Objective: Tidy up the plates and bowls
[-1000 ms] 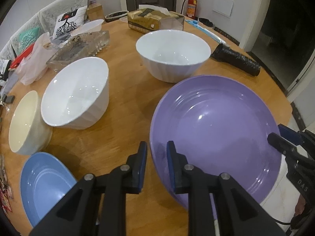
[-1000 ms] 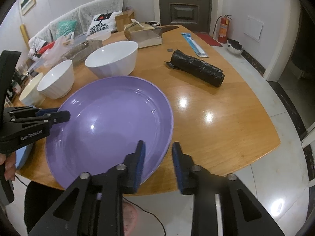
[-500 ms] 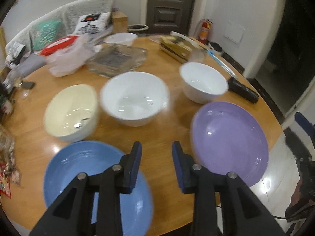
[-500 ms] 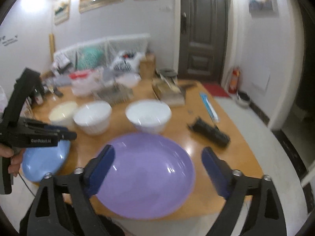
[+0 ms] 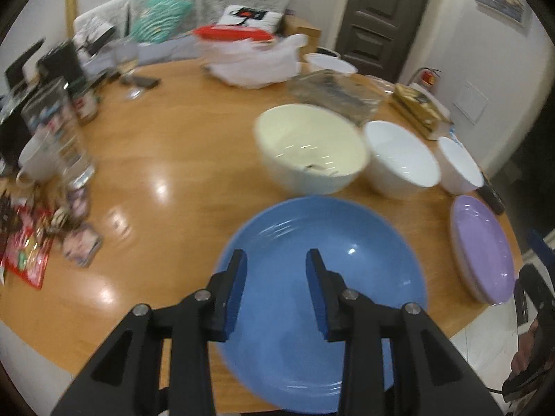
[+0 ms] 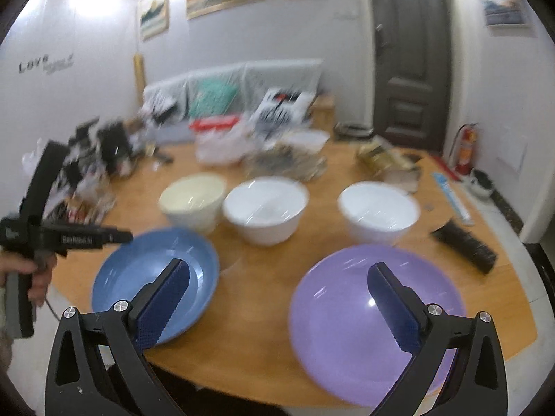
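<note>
A blue plate [image 5: 326, 277] lies at the table's near edge, right under my left gripper [image 5: 275, 274], which is open and empty above its near rim. A purple plate [image 6: 374, 315] lies to the right; my right gripper [image 6: 277, 298] is wide open and empty above the table's front, between the two plates. Behind the plates stand a cream bowl [image 5: 312, 145] and two white bowls [image 5: 399, 159] [image 5: 459, 164] in a row. In the right wrist view the blue plate [image 6: 152, 274], cream bowl [image 6: 192, 197] and white bowls [image 6: 265, 204] [image 6: 378, 208] show too.
The round wooden table [image 5: 173, 159] carries a black roll [image 6: 463, 246] at the right, a tissue box [image 5: 416, 107], a glass dish [image 5: 333, 93], plastic bags [image 5: 253, 59], and jars and packets [image 5: 59, 159] at the left. A sofa stands behind.
Both grippers let go of the purple plate and pulled back. My left gripper swung left over the blue plate and opened wider. My right gripper opened wide and rose.
</note>
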### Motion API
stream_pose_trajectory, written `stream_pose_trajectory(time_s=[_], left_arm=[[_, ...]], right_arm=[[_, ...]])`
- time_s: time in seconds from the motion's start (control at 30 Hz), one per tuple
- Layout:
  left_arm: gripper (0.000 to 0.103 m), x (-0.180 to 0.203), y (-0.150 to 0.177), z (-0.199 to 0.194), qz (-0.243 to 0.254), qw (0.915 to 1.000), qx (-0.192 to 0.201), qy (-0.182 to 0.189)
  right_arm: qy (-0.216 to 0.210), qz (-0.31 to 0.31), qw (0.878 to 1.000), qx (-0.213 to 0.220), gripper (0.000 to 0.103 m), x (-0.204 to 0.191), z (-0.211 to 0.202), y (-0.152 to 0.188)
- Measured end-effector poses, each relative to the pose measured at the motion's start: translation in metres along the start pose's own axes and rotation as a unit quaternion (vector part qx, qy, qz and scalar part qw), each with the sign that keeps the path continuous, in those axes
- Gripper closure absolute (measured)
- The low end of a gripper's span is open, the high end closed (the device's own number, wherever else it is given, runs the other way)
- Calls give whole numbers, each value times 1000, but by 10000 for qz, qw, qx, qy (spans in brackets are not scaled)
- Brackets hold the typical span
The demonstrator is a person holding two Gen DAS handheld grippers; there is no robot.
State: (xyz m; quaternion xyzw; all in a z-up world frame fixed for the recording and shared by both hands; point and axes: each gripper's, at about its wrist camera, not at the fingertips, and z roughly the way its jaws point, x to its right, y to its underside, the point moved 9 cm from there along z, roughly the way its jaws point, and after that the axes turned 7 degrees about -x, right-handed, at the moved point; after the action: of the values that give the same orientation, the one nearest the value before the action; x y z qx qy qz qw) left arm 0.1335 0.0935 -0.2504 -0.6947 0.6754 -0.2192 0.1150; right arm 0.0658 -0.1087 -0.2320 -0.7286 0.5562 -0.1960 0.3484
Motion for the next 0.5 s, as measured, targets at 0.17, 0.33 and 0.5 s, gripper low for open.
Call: stream_pose_trajectory(time_s=[0.17, 0.33, 0.5], left_arm=[[72, -32, 16, 8, -207, 9997, -96, 47], [72, -41, 25, 19, -268, 9993, -207, 164], [80, -41, 29, 28, -244, 9990, -253, 274]], right_arm=[[-273, -145, 9981, -530, 32, -33, 35, 12], [-432, -132, 9918, -1192, 60, -53, 69, 32], [-456, -48, 9858, -1613, 75, -58, 90, 45]])
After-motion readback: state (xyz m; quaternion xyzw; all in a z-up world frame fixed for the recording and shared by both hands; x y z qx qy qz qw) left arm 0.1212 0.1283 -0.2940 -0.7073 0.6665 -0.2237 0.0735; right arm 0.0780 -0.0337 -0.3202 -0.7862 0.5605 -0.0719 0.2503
